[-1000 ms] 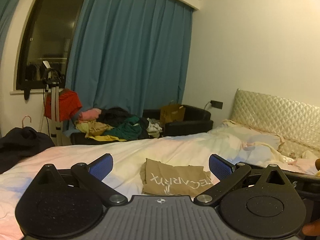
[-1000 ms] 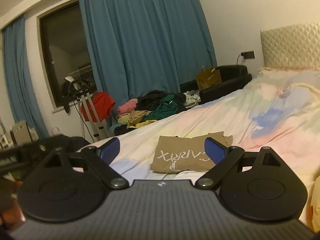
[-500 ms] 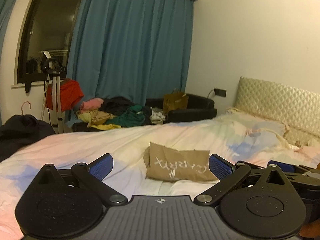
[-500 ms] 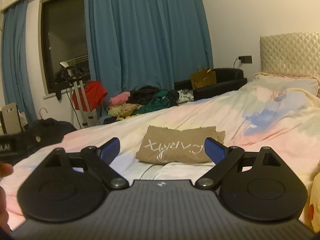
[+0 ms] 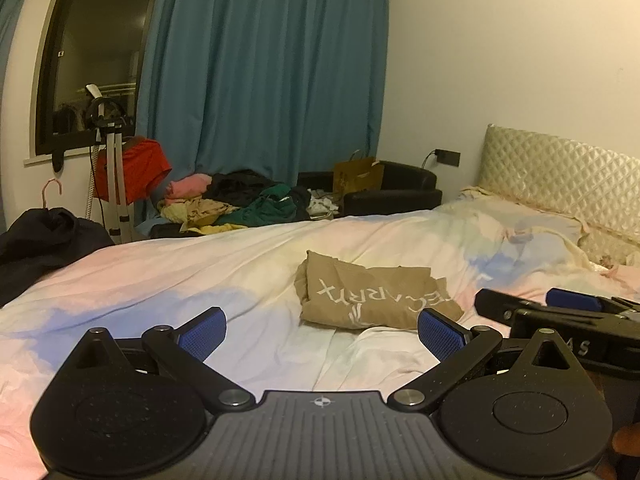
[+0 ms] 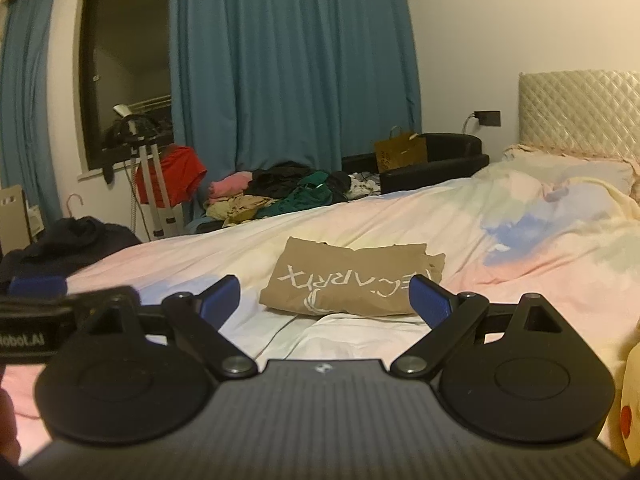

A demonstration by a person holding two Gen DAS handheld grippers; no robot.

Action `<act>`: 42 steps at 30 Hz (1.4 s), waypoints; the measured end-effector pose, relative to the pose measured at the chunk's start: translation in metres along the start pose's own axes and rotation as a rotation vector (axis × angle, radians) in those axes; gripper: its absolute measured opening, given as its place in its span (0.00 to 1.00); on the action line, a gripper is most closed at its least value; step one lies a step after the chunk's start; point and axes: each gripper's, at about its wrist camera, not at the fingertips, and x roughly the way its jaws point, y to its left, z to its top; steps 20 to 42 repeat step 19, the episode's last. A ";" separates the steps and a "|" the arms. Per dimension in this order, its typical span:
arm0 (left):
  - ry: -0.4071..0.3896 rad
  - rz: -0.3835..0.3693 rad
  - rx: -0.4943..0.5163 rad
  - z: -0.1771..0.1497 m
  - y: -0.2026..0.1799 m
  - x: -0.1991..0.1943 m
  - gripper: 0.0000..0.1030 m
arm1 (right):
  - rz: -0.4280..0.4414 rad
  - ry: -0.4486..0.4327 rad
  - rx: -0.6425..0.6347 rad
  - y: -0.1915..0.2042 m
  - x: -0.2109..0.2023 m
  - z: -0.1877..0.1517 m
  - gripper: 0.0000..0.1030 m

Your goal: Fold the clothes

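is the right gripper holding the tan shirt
No, the right gripper is open and empty; the tan shirt lies folded on the bed.

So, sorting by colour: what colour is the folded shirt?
Tan with white lettering; clearest in the right wrist view.

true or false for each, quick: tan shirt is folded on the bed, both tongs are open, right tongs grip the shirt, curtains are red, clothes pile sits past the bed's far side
1. The tan shirt lies folded on the bed. True.
2. Both the left tongs and the right tongs are open. True.
3. The right tongs grip the shirt. False: their pads stand wide apart with nothing pressed between them, and the shirt lies beyond them on the bed.
4. The curtains are red. False: they are blue; the red thing is a garment hanging by the window.
5. A pile of clothes sits beyond the far side of the bed. True.
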 end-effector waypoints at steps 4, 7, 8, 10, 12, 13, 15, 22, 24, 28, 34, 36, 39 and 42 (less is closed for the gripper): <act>-0.003 0.017 -0.001 0.000 0.003 0.000 1.00 | -0.012 0.005 0.005 -0.001 0.001 -0.001 0.90; -0.002 0.022 -0.007 0.000 0.003 0.001 1.00 | -0.011 0.007 0.000 0.000 0.001 -0.001 0.90; -0.001 0.024 -0.008 0.000 0.004 0.001 1.00 | -0.011 0.007 0.000 0.000 0.001 -0.001 0.90; 0.001 0.026 -0.006 0.000 0.004 0.001 1.00 | -0.010 0.009 0.000 0.000 0.000 -0.001 0.90; 0.004 0.028 -0.005 -0.001 0.003 0.001 1.00 | -0.010 0.011 0.004 -0.001 0.000 -0.001 0.90; 0.005 0.028 -0.006 -0.001 0.003 0.001 1.00 | -0.011 0.012 0.005 -0.001 0.000 -0.001 0.90; 0.006 0.028 -0.008 0.000 0.003 0.001 1.00 | -0.011 0.013 0.005 -0.001 0.001 -0.001 0.90; 0.006 0.026 -0.016 0.000 0.003 -0.001 1.00 | -0.010 0.013 0.001 0.000 0.000 0.000 0.90; 0.006 0.026 -0.016 0.000 0.003 -0.001 1.00 | -0.010 0.013 0.001 0.000 0.000 0.000 0.90; 0.006 0.026 -0.016 0.000 0.003 -0.001 1.00 | -0.010 0.013 0.001 0.000 0.000 0.000 0.90; 0.006 0.026 -0.016 0.000 0.003 -0.001 1.00 | -0.010 0.013 0.001 0.000 0.000 0.000 0.90; 0.006 0.026 -0.016 0.000 0.003 -0.001 1.00 | -0.010 0.013 0.001 0.000 0.000 0.000 0.90; 0.006 0.026 -0.016 0.000 0.003 -0.001 1.00 | -0.010 0.013 0.001 0.000 0.000 0.000 0.90; 0.006 0.026 -0.016 0.000 0.003 -0.001 1.00 | -0.010 0.013 0.001 0.000 0.000 0.000 0.90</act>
